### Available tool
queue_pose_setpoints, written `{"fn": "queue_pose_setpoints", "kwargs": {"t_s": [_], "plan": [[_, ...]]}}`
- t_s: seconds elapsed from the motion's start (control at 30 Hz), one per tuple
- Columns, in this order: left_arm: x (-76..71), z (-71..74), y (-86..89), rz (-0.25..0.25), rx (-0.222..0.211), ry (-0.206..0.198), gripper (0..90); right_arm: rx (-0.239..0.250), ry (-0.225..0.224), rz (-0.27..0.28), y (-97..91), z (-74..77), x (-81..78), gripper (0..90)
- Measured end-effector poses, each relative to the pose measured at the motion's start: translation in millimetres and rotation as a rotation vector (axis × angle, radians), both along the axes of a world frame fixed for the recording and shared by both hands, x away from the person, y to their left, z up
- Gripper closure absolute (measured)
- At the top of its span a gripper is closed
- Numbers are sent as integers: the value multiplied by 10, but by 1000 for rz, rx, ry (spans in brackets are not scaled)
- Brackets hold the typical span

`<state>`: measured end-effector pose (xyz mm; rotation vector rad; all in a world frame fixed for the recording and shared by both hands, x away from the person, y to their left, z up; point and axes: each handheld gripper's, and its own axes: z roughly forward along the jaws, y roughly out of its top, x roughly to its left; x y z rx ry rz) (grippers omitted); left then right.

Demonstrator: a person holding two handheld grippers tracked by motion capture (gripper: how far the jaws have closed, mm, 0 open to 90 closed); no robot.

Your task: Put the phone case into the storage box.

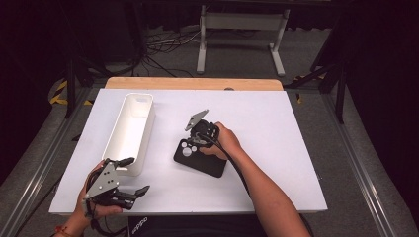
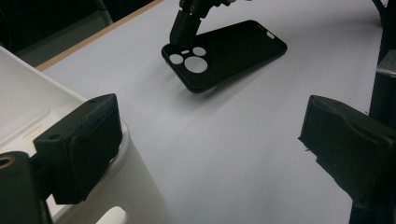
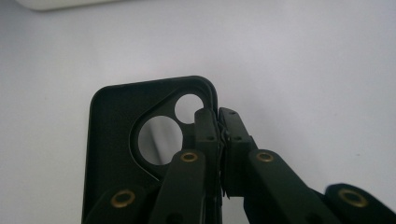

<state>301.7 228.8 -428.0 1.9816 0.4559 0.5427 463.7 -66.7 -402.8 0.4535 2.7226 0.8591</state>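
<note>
The black phone case (image 1: 200,158) lies near the middle of the white counter (image 1: 276,148), to the right of the long white bin (image 1: 131,131) and well apart from it. Its inside faces up, and its round camera holes sit at the end nearest the bin's far half. That end looks lifted a little off the counter (a shadow lies under it in the left gripper view), while the other end seems to rest down; this is hard to be sure of.

The right gripper (image 3: 218,122) comes down on the case at the camera-hole end. Its fingers (image 3: 205,128) are pinched tight on the case's thin side wall, right by the smaller round hole. The person's right hand (image 1: 225,140) holds this gripper just past the case, on the side away from the bin.

The left gripper (image 1: 129,175) sits at the bin's near end, far from the case. Its fingers are spread wide with nothing between them, and one finger (image 2: 77,147) hangs over the bin's rim.
</note>
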Motion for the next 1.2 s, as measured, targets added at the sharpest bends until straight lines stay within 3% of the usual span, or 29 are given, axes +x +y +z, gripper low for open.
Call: {"fn": "queue_pose_setpoints", "kwargs": {"t_s": [0.03,0.13,0.2,0.33,0.43,0.5,0.73,0.9,1.0,1.17,1.2], "plan": [[0,0,0,0,0,0,67,0,0,0,0,0,0,881],[-2,15,-2,8,-13,2,70,66,-76,-15,-86,147,-135,881],[-5,28,-3,10,-24,0,70,76,-91,-19,-104,174,-162,882],[-20,72,-1,10,-35,-4,75,154,-188,-47,-240,318,-313,882],[-21,115,-24,14,-84,8,84,216,-244,-73,-350,401,-409,882],[-18,145,-41,15,-93,11,95,258,-283,-94,-428,453,-474,882],[31,231,-246,-7,-126,38,108,338,-354,-137,-579,531,-606,882],[101,271,-419,-31,-144,65,127,365,-389,-152,-636,540,-696,882],[155,303,-558,-31,-188,90,147,388,-406,-167,-665,540,-741,882],[263,325,-801,-13,-201,112,186,427,-429,-182,-692,525,-804,882],[291,329,-842,-4,-208,101,191,439,-436,-186,-697,524,-820,882]]}}
